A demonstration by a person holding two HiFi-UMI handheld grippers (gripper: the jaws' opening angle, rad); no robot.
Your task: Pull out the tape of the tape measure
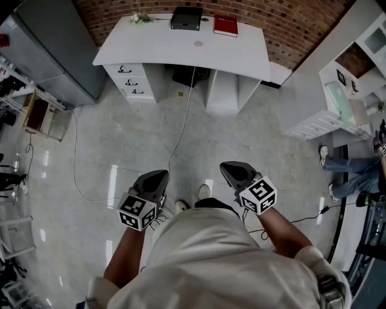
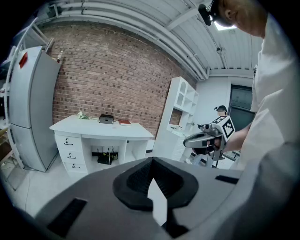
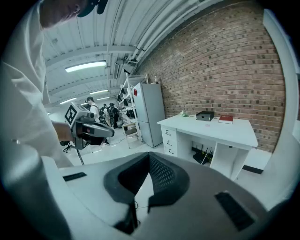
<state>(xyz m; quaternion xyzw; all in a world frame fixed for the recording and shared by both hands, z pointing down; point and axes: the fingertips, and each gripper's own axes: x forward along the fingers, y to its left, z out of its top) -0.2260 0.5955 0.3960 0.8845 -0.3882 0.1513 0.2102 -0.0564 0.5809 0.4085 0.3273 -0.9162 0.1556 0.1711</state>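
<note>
No tape measure shows clearly. A small round pinkish thing [image 1: 198,43] lies on the white desk [image 1: 157,48] far ahead, too small to identify. My left gripper [image 1: 160,175] and right gripper [image 1: 227,166] are held side by side above the floor in front of my body, well short of the desk. Both are shut with nothing between their fingers. In the left gripper view the left gripper [image 2: 151,160] points toward the desk [image 2: 89,129], and the right gripper [image 2: 188,140] shows at the right. The right gripper view shows its own gripper [image 3: 149,155] shut and the left gripper [image 3: 107,132] at the left.
On the desk stand a black box [image 1: 186,18], a red book [image 1: 225,25] and white flowers [image 1: 140,18]. A cable [image 1: 181,130] runs over the floor from under the desk. A grey fridge [image 1: 57,48] stands at the left, white shelves [image 1: 338,90] at the right.
</note>
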